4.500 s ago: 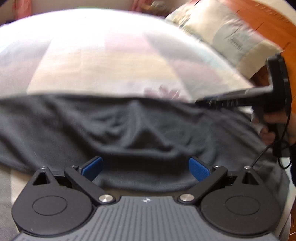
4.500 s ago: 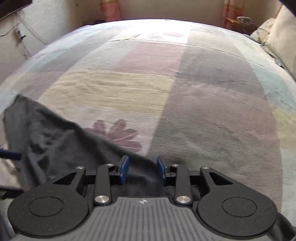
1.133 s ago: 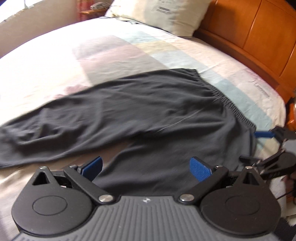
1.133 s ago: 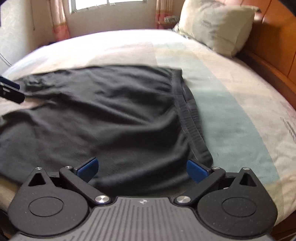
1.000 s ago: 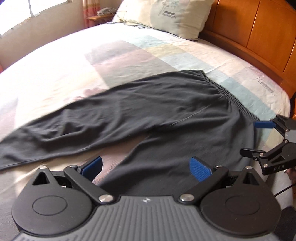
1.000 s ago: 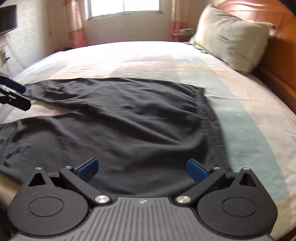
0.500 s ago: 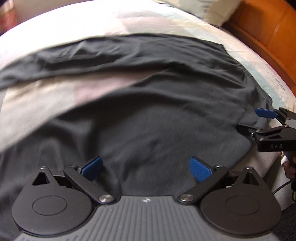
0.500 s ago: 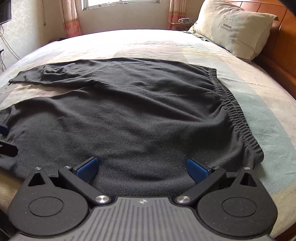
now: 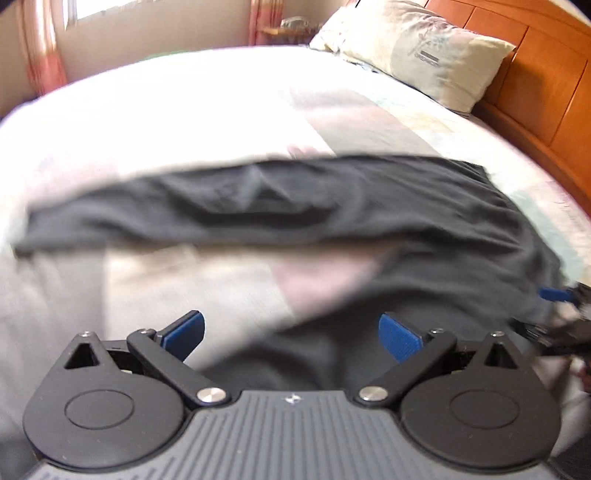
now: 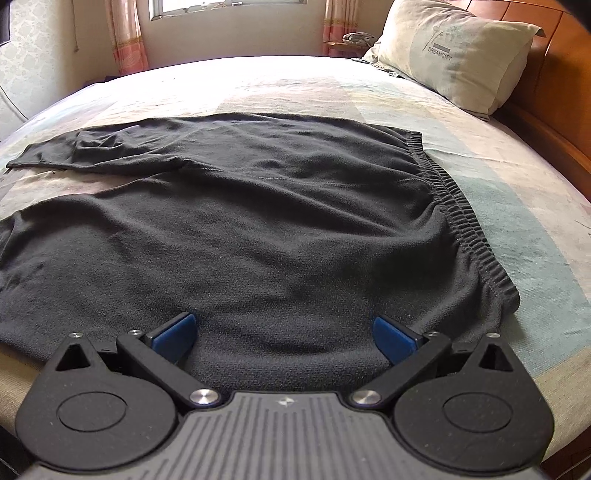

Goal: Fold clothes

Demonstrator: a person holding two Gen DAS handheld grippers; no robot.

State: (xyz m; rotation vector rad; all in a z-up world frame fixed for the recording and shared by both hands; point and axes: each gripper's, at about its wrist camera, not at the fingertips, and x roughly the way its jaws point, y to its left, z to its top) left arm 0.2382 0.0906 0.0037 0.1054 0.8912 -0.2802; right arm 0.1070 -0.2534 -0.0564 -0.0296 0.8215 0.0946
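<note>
Dark grey trousers (image 10: 280, 221) lie spread flat on the bed, the elastic waistband (image 10: 461, 218) to the right and both legs running left. My right gripper (image 10: 282, 334) is open just above the near edge of the seat. The left wrist view is blurred: the trousers (image 9: 369, 206) stretch across it, and my left gripper (image 9: 291, 332) is open over the gap between the legs, near the crotch, with nothing between its fingers. At that view's right edge the right gripper's blue fingertip (image 9: 554, 294) shows by the waistband.
The bed (image 10: 535, 206) has a pastel patchwork cover. A pillow (image 10: 454, 48) leans on the wooden headboard (image 10: 554, 85) at the back right. A window and pink curtains (image 10: 125, 33) are at the back. The bed's near edge runs under both grippers.
The left gripper has swung left and tilted up, from over the seat to over the gap between the legs. The right gripper eased slightly closer and stays open.
</note>
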